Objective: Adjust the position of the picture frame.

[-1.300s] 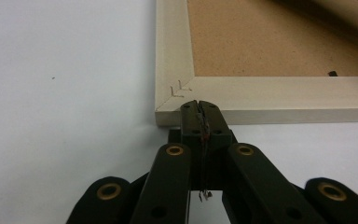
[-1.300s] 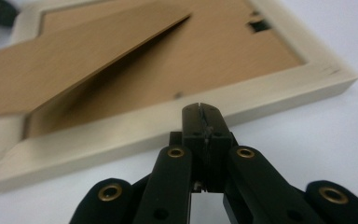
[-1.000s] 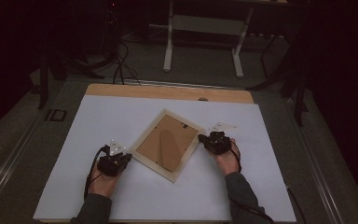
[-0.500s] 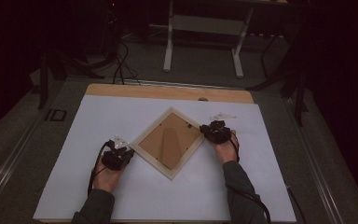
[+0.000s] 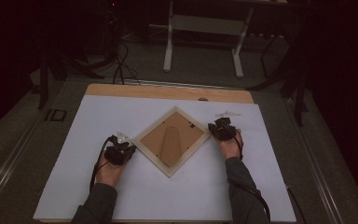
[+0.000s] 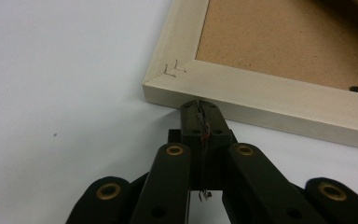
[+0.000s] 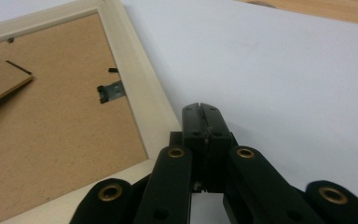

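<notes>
A pale wooden picture frame point(image 5: 171, 141) lies face down on the white table sheet point(image 5: 98, 121), turned like a diamond, its brown backing board up. My left gripper point(image 5: 125, 148) is shut, its tips pressed against the frame's left corner edge point(image 6: 223, 100). My right gripper point(image 5: 213, 128) is shut too, its tips point(image 7: 201, 112) right beside the frame's right corner point(image 7: 144, 93). The backing point(image 7: 51, 116) carries a metal turn clip point(image 7: 110, 91) and a fold-out stand point(image 7: 0, 88).
The white sheet covers a wooden table whose bare strip point(image 5: 168, 92) runs along the far edge. Beyond it stands a metal table leg frame point(image 5: 203, 42) and cables point(image 5: 116, 65) on a dark floor. Open sheet lies in front of and behind the frame.
The frame has turned from a tilted rectangle into a diamond pose. My right gripper moved away from me and my left gripper shifted right, both staying at the frame's corners.
</notes>
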`<state>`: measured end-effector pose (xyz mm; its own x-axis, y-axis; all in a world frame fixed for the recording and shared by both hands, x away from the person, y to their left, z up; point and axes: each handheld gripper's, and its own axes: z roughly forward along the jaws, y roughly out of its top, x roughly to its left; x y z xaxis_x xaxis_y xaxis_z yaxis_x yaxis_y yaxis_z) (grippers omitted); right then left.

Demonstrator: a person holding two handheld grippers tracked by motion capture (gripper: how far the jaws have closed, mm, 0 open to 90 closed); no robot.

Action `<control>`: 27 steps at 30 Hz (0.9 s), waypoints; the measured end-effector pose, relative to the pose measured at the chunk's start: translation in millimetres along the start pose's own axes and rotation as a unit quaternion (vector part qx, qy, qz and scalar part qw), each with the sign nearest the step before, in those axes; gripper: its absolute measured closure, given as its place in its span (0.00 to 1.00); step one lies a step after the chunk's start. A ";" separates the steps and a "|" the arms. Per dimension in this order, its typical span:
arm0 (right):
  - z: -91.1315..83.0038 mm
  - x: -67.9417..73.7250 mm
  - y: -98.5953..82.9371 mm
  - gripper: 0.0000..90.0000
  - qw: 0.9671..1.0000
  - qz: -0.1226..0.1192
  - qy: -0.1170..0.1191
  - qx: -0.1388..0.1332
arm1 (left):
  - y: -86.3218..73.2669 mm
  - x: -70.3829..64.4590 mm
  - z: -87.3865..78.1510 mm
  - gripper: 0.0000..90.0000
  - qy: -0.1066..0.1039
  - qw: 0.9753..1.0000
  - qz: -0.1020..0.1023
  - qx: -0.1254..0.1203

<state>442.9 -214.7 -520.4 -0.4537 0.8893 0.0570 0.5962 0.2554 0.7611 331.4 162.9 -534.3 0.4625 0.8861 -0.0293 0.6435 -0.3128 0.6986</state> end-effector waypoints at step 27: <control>-4.2 -0.6 -14.9 1.00 0.999 -0.008 0.025 0.047 | 7.0 -9.1 8.2 1.00 -0.013 1.000 0.000 -0.004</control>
<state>431.5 -220.6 -529.1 -0.4950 0.8652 0.0803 0.6472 0.3054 0.6984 336.6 149.9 -534.9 0.4784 0.8769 -0.0476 0.6386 -0.3102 0.7043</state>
